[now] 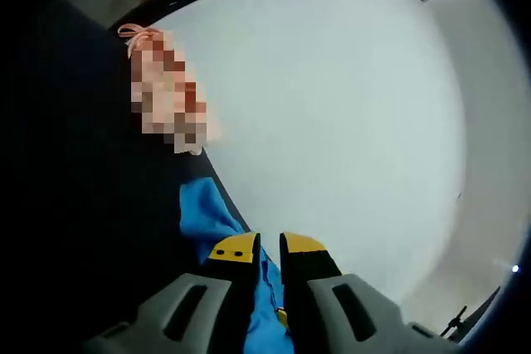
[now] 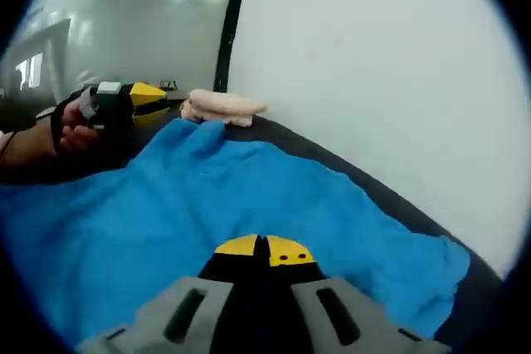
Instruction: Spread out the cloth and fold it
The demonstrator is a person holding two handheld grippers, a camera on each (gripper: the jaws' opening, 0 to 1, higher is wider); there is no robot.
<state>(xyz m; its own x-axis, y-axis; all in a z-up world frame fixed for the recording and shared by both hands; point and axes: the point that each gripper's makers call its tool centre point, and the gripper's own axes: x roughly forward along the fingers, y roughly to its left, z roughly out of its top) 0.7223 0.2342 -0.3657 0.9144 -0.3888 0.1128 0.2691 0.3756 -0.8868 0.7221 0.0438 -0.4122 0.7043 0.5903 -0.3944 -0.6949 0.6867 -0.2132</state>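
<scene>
Cloth (image 2: 207, 213), bright blue, lies spread and rumpled over a dark surface (image 2: 390, 196), seen in the right gripper view. It covers most of the lower half of that view, with soft folds running across it and one corner hanging near the surface's edge at the lower right. A raised fold of the cloth stands at the far side, close to a pale pink folded item (image 2: 222, 107) that rests on the surface beyond it.

The right tongs (image 2: 264, 246) rise from the bottom of the right gripper view, their yellow tips pressed together with hardly any gap. They sit right over the cloth; whether any fabric is pinched between them cannot be told.

At the left of the same view, a person's hand (image 2: 75, 130) grips the left tongs (image 2: 153, 99), whose yellow tips reach toward the far fold of the cloth. A pale wall fills the background, with a dark vertical strip running down it.

In the left gripper view, the left tongs' (image 1: 268, 248) black jaws with yellow tips stand a narrow gap apart, and blue cloth (image 1: 207, 213) runs up between them and bunches just beyond the left tip. The tongs appear to be holding this fold. Behind it stretches a broad pale wall, and the left side is dark.
</scene>
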